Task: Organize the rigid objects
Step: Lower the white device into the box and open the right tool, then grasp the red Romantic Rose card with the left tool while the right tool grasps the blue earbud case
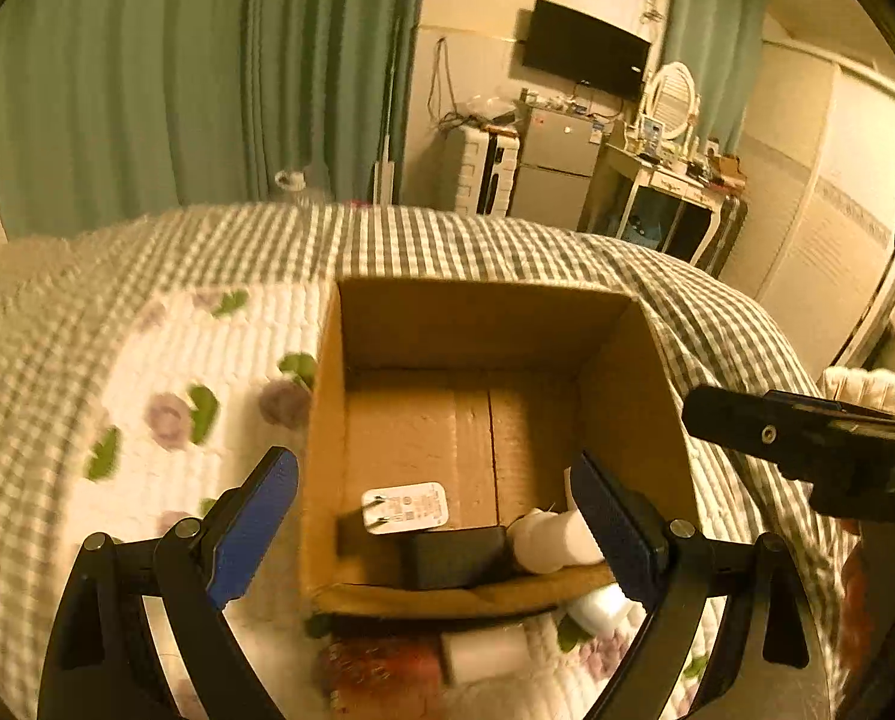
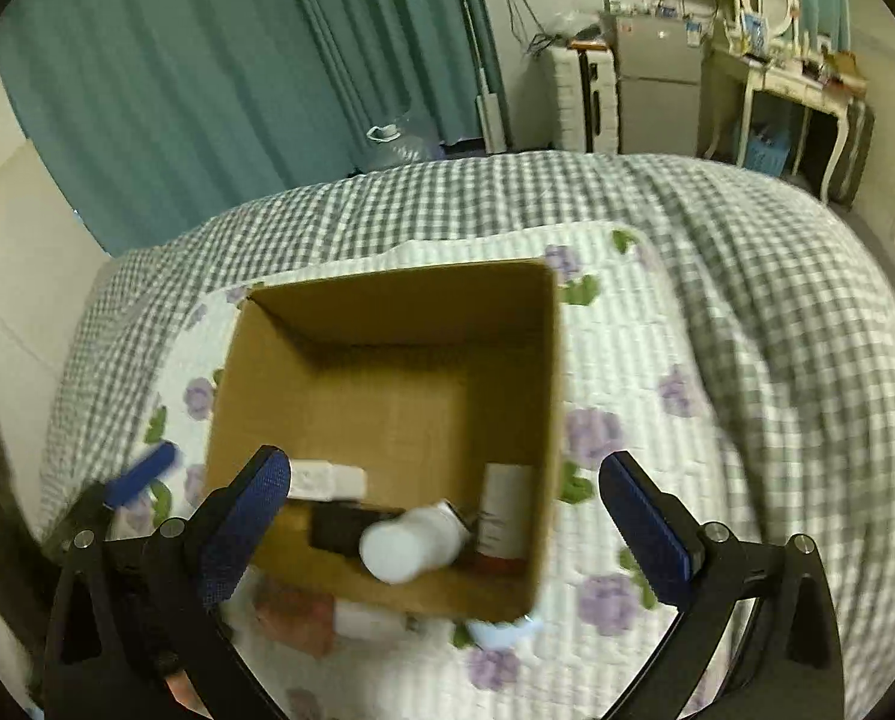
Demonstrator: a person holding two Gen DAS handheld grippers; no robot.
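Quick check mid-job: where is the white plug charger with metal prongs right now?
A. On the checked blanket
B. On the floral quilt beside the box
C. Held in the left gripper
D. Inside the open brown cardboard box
D: the white plug charger lies on the floor of the open brown cardboard box, beside a black block.

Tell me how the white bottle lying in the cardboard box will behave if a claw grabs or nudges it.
The white bottle lies on its side, round-bodied, so a nudge would probably roll it. It looks like smooth plastic, so likely rigid yet somewhat slippery between pads. It leans on the black block, which may shift when it lifts.
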